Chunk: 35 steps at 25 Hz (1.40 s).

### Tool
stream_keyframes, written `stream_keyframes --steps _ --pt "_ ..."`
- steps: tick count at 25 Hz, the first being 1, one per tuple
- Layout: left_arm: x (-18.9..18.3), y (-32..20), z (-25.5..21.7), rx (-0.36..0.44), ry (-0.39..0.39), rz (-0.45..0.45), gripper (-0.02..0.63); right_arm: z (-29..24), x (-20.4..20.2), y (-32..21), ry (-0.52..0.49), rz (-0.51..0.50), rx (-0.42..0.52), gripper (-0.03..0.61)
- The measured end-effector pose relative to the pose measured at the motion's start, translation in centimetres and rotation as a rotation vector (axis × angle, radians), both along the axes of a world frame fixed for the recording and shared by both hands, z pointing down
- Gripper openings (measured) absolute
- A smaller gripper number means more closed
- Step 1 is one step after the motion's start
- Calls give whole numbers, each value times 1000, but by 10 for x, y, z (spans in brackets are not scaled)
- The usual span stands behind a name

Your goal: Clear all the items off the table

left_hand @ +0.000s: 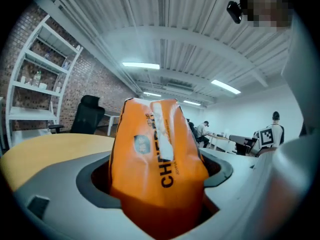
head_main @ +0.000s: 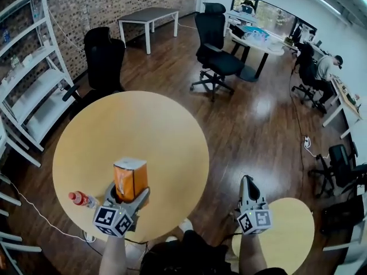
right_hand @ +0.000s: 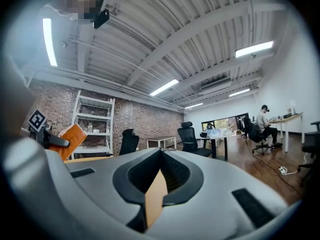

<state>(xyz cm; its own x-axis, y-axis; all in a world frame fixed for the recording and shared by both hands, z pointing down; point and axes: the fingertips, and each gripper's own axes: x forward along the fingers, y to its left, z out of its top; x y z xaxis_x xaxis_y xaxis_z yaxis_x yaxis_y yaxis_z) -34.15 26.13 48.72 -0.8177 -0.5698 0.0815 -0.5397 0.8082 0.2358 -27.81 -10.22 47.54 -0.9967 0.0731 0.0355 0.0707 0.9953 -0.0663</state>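
Note:
An orange snack bag (head_main: 131,176) stands upright between the jaws of my left gripper (head_main: 131,195), which is shut on it above the near edge of the round yellow table (head_main: 137,125). In the left gripper view the bag (left_hand: 155,154) fills the gap of the left gripper (left_hand: 159,206), its crumpled top pointing up. A small red bottle (head_main: 82,199) lies on the table just left of that gripper. My right gripper (head_main: 247,181) hangs over the wooden floor to the right of the table; the right gripper (right_hand: 160,153) has its jaw tips together and holds nothing.
Black office chairs (head_main: 104,59) (head_main: 215,53) stand behind the table. A white shelf unit (head_main: 28,73) lines the left brick wall. A smaller round table (head_main: 292,228) is at the bottom right. A person (head_main: 328,67) sits at a desk far right.

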Motion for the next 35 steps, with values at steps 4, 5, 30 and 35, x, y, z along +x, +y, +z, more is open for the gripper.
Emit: stream_keyframes --steps 4,5,30,35 --pt "12 -21 -20 49 -56 147 450 -3 52 -5 -2 112 13 5" --pt "14 -32 -22 53 -63 186 451 -2 68 -10 3 143 25 5" --pt "208 -424 -66 176 -175 948 451 -51 473 -247 -124 899 122 5" --pt "263 -501 -49 229 -85 1098 451 -35 572 -261 -101 1077 94 5"
